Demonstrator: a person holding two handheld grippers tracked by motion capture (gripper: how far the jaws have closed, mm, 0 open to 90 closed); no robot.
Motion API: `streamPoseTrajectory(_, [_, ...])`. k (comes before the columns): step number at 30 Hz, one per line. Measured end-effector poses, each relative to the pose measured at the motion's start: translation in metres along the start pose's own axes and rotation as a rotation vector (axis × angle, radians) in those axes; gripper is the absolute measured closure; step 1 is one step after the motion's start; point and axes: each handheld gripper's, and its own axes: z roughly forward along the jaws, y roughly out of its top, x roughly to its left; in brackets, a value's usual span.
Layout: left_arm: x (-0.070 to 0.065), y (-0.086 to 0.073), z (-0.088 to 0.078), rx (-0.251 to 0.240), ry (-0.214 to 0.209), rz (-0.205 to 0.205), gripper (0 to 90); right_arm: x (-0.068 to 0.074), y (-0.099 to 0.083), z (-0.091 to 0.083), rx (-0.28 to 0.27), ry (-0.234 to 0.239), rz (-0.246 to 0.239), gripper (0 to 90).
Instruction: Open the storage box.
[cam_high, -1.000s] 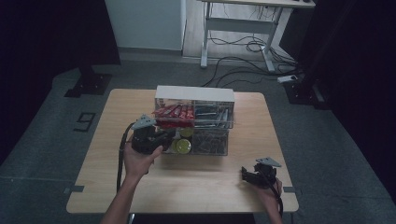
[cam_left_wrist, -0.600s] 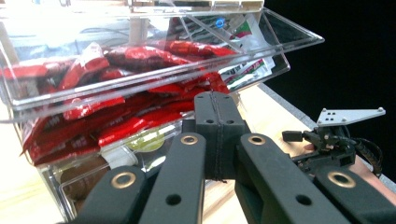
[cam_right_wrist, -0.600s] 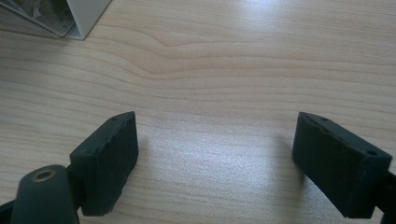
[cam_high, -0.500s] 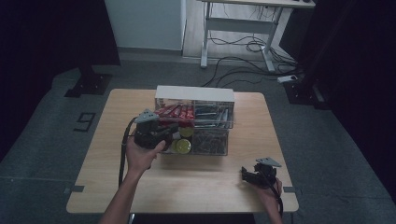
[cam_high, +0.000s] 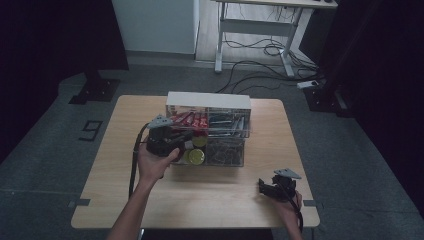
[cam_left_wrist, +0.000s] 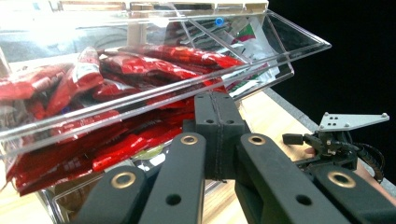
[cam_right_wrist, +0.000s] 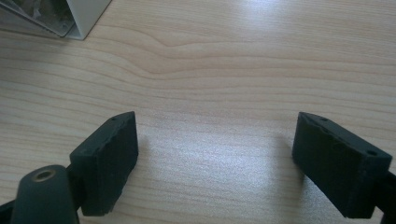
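The clear organiser (cam_high: 220, 135) sits mid-table, red packets (cam_left_wrist: 140, 65) in its upper left bin. The left gripper (cam_left_wrist: 215, 109), clenched empty, noses that bin's front edge. The right gripper (cam_right_wrist: 215, 154) gapes over bare table (cam_right_wrist: 233, 56) near the front-right corner.

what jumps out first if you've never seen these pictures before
The clear plastic organizer at the middle of the wooden table draws the eye, above all its compartment stuffed with red packets, seen close up in the left gripper view. The left tongs, jaws shut together, sit right at that compartment's clear front edge. Near the table's front right corner, the right tongs stand wide open over bare wood.
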Motion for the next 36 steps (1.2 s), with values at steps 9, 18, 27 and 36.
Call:
streamPoseTrajectory(9, [0.003, 0.003, 0.002, -0.003, -0.001, -0.009, 90.0, 0.000, 0.000, 0.000, 0.000, 0.000, 0.000, 14.5])
streamPoseTrajectory(18, [0.004, 0.012, -0.004, -0.036, 0.004, -0.007, 90.0, 0.000, 0.000, 0.000, 0.001, 0.002, -0.002, 14.6])
streamPoseTrajectory(27, [0.004, 0.023, -0.004, -0.051, -0.005, -0.012, 90.0, 0.000, 0.000, 0.000, 0.002, 0.002, 0.000, 14.6])
streamPoseTrajectory(36, [0.005, 0.033, -0.005, -0.066, -0.008, -0.016, 90.0, 0.000, 0.000, 0.000, 0.001, 0.002, -0.002, 14.6])
